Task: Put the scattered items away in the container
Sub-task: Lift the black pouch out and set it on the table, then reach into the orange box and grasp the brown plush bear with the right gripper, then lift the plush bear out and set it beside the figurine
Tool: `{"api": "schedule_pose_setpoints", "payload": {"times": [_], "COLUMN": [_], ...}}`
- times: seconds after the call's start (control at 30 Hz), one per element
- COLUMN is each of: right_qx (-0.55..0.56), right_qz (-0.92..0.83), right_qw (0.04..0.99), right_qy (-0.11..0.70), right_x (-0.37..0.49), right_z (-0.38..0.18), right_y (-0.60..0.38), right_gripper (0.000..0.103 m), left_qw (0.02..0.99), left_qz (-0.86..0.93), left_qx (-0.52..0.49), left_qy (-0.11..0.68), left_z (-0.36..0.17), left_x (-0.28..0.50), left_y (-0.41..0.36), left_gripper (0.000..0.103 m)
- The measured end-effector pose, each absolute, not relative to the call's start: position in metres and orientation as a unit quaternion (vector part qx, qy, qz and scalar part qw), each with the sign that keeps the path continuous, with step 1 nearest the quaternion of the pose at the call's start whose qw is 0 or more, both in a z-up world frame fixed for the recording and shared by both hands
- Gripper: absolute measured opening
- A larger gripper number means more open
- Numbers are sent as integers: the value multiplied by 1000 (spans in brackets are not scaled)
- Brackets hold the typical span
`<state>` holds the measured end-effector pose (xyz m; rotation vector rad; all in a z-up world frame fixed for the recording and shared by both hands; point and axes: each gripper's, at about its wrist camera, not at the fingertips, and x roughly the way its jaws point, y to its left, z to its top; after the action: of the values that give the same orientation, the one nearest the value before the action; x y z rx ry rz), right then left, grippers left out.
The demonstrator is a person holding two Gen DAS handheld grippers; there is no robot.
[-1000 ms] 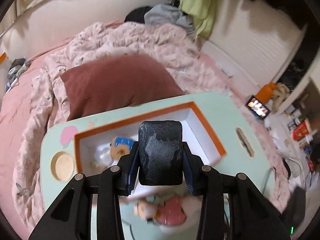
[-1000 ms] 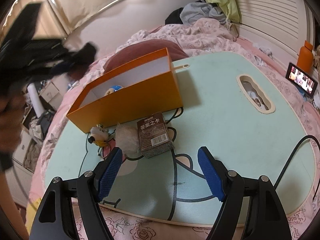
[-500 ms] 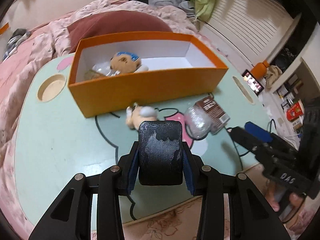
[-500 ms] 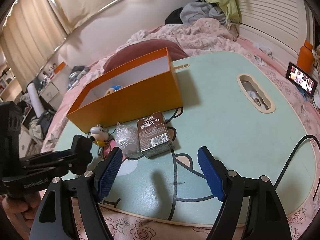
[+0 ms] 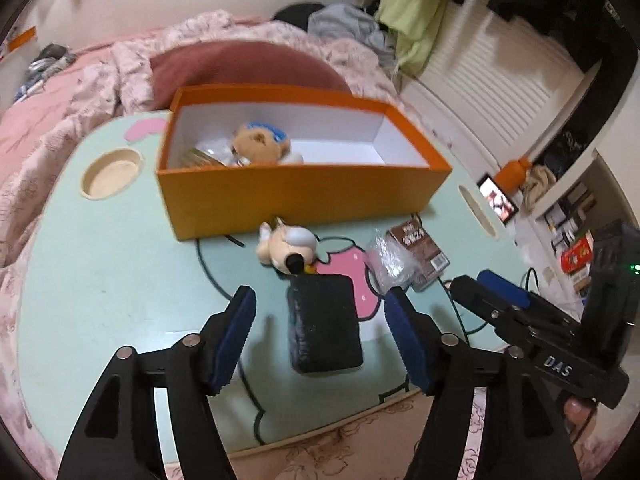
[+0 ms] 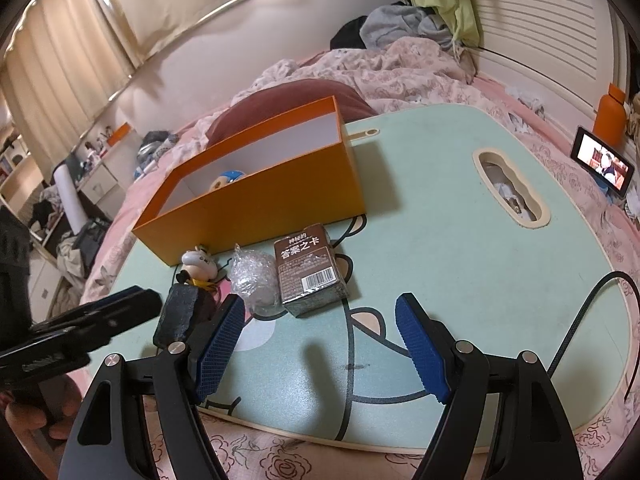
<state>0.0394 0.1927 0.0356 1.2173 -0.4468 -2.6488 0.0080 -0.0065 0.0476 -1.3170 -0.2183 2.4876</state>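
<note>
A: Step? Left gripper (image 5: 320, 332) jaws opening; the black textured block (image 5: 325, 322) lies free between them, untouched, on the mint lap table (image 5: 112, 264).
B: Odd, outside the orange box (image 5: 296, 192) at 12 o'clock. Right gripper (image 6: 320, 344) spread, empty. Likely next: regrasp. Matte, rounded, rigid-looking.

The left gripper (image 5: 320, 336), which a second earlier held the black block (image 5: 324, 326) above the orange box (image 5: 296, 194), descended toward the lower centre of the frame over the mint table (image 5: 100, 264). Its jaws were opening; the block lay free between the fingers (image 5: 234, 334), beside the small plush toy (image 5: 286, 246).
</note>
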Motion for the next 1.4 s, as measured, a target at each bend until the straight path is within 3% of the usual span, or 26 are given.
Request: {"api": "schedule_pose_setpoints", "payload": {"times": [0.2,0.3,0.5,0.7,0.97,1.03,1.13,1.4], "right_qx": [399,357,384,502,574,606,600,532], "right_qz": [-901,-919,-896,-835,-801,-779,-784,-824], "right_qw": [110,129,210,227,170,160,157,190], "right_qy": [-129,-105,-72,2,11,4,-3,-49], "right_x": [36,28,-51,-140,-182,-191,-191,-160], "right_z": [49,82,135,96,32,15,18,76], "right_y": [186,176,130,67,40,36,39,70], "right_gripper": [78,78,78,64,63,56,47,47], "left_qw": [116,101,85,80,76,75,73,71], "left_qz": [887,889,890,891,889,889,889,890], "left_qx": [-440,-438,-434,-431,-428,-428,-427,-423], "left_qy": [-84,-81,-111,-117,-143,-147,-151,-157], "left_z": [50,47,47,48,47,46,46,48], "left_x": [24,28,31,35,36,37,38,40], "left_y": [-28,-37,-57,-67,-84,-87,-90,-95], "left_gripper": [68,68,68,68,68,68,68,68]}}
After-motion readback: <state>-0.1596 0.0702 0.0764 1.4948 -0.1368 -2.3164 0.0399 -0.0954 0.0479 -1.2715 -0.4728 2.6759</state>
